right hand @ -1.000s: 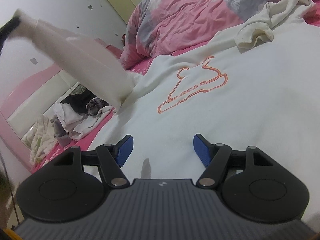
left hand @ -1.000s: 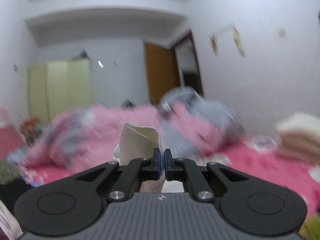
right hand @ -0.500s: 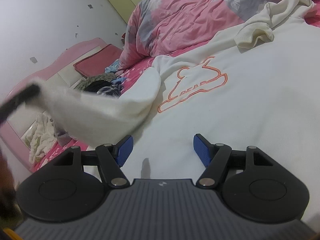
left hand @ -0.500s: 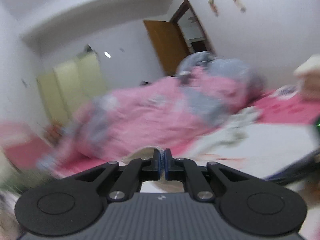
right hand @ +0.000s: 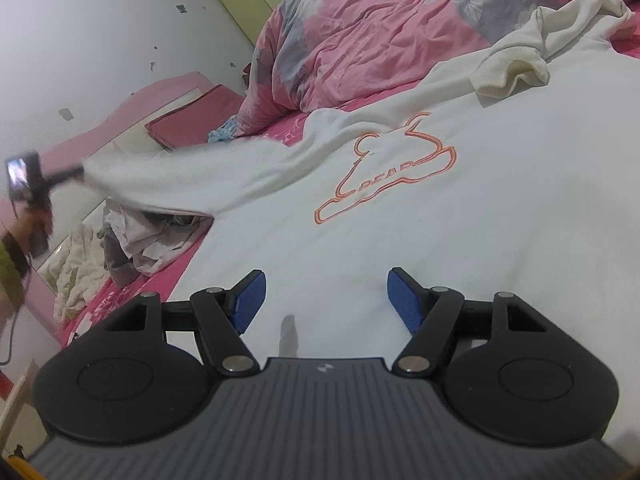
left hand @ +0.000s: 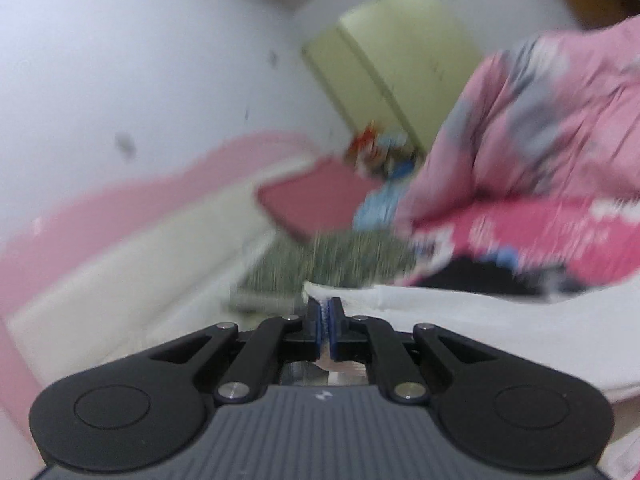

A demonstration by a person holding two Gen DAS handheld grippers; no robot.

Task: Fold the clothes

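Left jaws pinch the sleeve (left hand: pixel 460 304) cuff, seemingly; right jaws gape above sweatshirt (right hand: pixel 500 208).

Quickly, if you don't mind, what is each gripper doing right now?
Left gripper: shut on the sleeve of the white sweatshirt.
Right gripper: open, holding nothing, over the sweatshirt.

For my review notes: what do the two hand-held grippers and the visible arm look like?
Each hand-held gripper, left and right, has a ribbed grey body, black linkage arms with silver pivot screws, round black side housings and blue textured pads. The person's left arm wears an olive-green sleeve; a thin dark cable hangs below it.
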